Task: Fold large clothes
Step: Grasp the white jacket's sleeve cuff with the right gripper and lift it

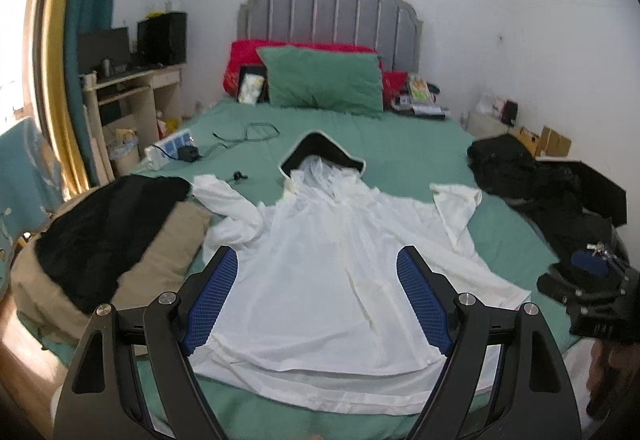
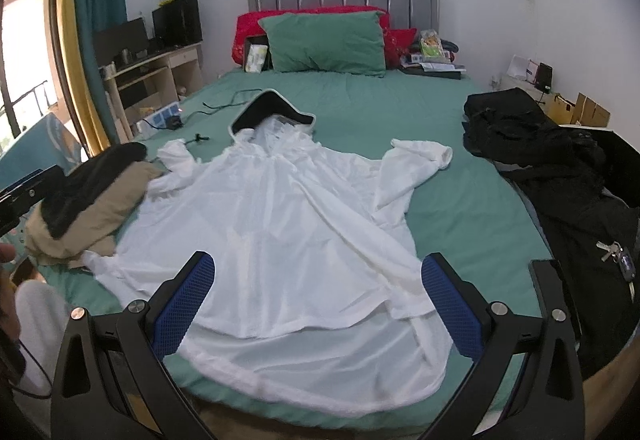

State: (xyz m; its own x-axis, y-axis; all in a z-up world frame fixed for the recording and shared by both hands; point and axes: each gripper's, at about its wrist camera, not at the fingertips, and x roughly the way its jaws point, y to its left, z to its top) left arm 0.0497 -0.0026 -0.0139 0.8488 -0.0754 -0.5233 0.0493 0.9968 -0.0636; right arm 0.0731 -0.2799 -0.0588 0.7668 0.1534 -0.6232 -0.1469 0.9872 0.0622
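Our white coat [image 1: 320, 260] lies flat on the bed [image 1: 360, 136], no folds yet. Our 2 grippers, left [image 1: 320, 300] and right [image 2: 320, 304], gape wide, holding nothing.

Home bedroom, bed [image 1: 360, 144], pillow [image 1: 324, 80], desk [image 1: 132, 88]

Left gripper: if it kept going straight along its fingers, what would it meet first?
Most likely the white hooded garment spread on the green bedsheet. The open left gripper frames its lower body between the fingers. Depth is unclear, so the exact contact spot is uncertain.
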